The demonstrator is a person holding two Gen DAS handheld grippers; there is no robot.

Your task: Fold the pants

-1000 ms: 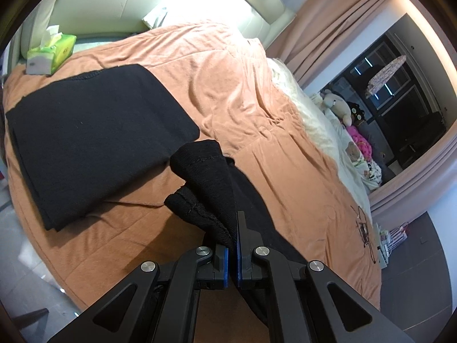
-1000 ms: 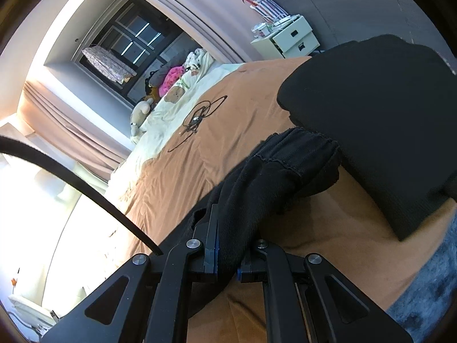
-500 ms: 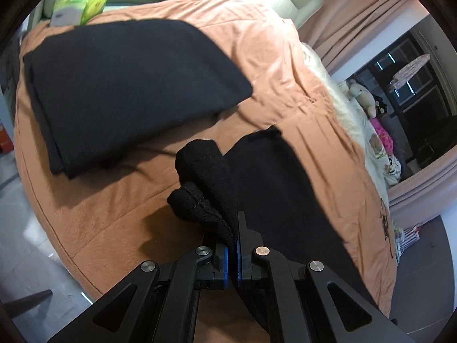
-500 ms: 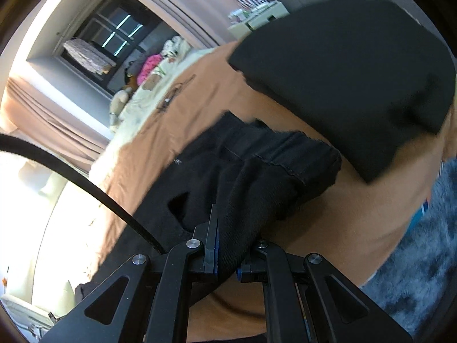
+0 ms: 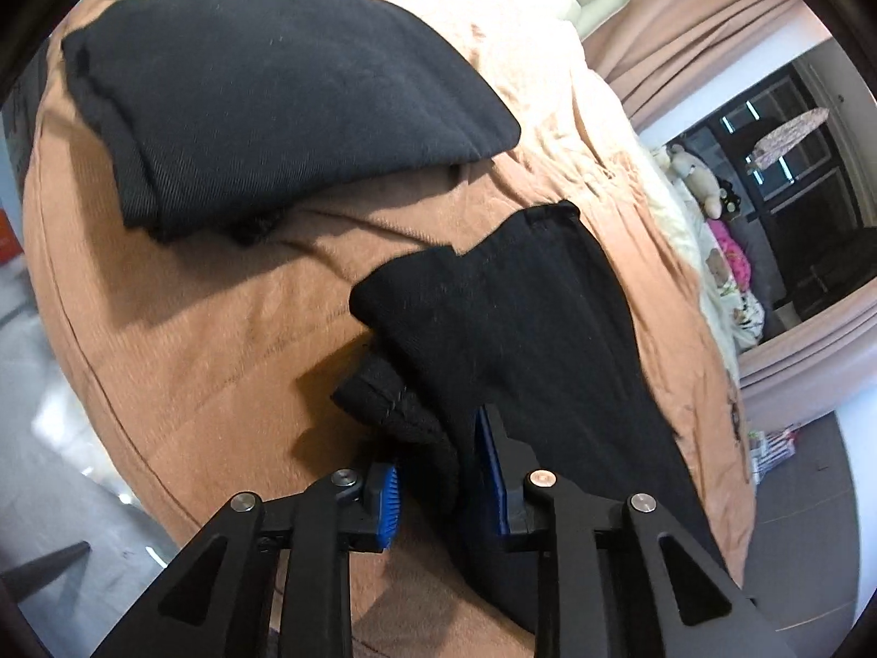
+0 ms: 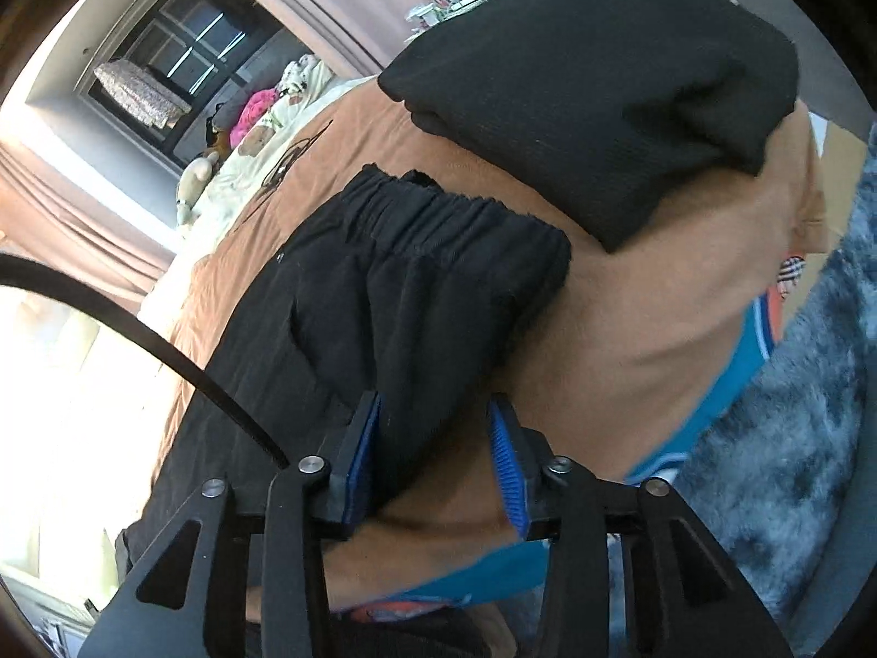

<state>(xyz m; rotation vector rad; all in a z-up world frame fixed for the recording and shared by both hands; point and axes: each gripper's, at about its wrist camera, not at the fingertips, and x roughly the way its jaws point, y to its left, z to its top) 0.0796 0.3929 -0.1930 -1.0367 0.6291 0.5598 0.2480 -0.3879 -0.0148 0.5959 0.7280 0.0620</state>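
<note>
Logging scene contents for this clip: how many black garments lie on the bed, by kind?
Pants being folded: 1
Already folded black garment: 1
Total: 2, both on the brown bedspread, apart from each other.

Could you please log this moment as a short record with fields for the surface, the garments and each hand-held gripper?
surface: bed with orange-brown cover
pants being folded: black pants lying on the cover, elastic waistband toward the right side
other garment: folded black garment lying apart, beyond the pants
left hand-held gripper: open, pant-leg cuff fabric between its blue pads
right hand-held gripper: open, waist-end fabric between its pads
background: plush toys near the window
</note>
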